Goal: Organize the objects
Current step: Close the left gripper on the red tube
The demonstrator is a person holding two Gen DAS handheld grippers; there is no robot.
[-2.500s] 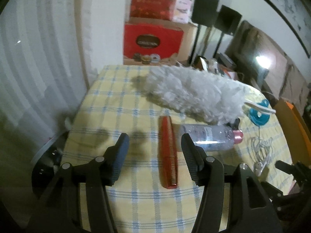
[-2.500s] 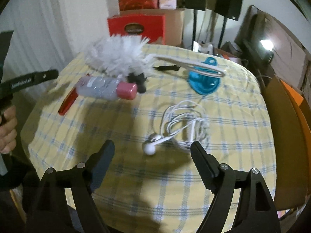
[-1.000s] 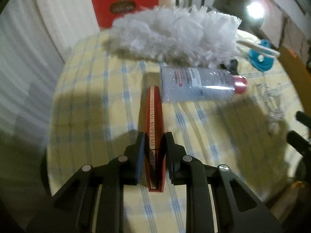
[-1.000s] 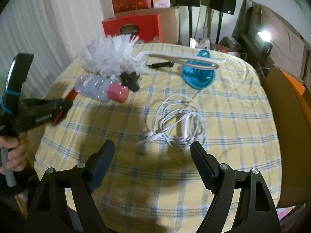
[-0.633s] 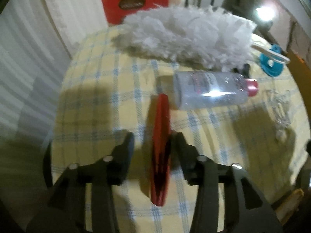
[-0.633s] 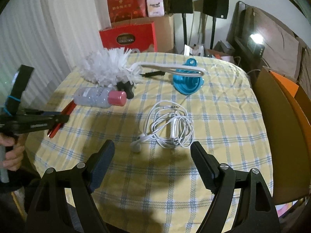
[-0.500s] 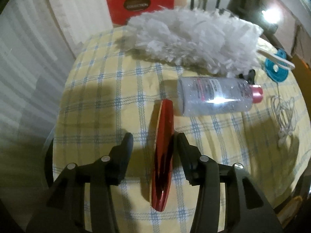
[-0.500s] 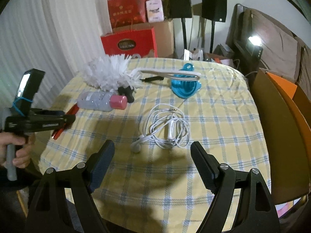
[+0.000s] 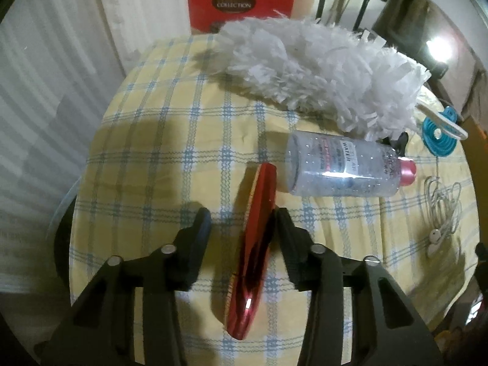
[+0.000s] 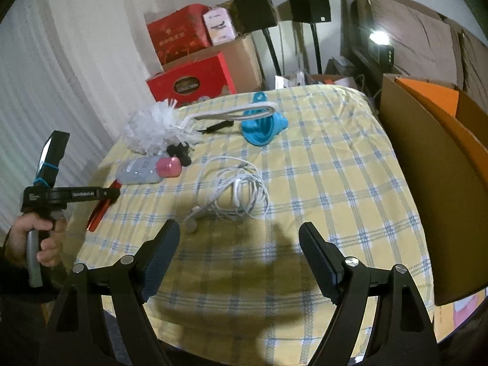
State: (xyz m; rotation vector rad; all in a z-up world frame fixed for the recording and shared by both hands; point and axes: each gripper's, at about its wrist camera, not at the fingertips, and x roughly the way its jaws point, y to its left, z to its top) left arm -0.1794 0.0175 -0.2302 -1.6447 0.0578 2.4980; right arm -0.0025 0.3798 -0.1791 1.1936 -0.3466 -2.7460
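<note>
A glossy red tube (image 9: 256, 244) lies on the yellow checked tablecloth (image 9: 152, 167) near its left edge. My left gripper (image 9: 241, 215) straddles it with its jaws closing. The right finger touches the tube; the left finger stands clear of it. From the right wrist view, the left gripper (image 10: 103, 193) hovers over the red tube (image 10: 99, 210), held by a person's hand (image 10: 39, 235). My right gripper (image 10: 239, 228) stands open over bare cloth, just short of the white earphones (image 10: 231, 189).
A clear bottle with a pink cap (image 9: 344, 167) lies just right of the tube. Behind it are a white feather duster (image 9: 320, 73), a black clip (image 10: 180, 152) and a blue funnel (image 10: 262, 128). A chair (image 10: 433, 158) stands at the table's right; boxes (image 10: 189, 82) are stacked behind.
A second ago my left gripper was shut on the red tube; it let go and the tube now lies loose between the jaws. The right gripper drew back from the earphones.
</note>
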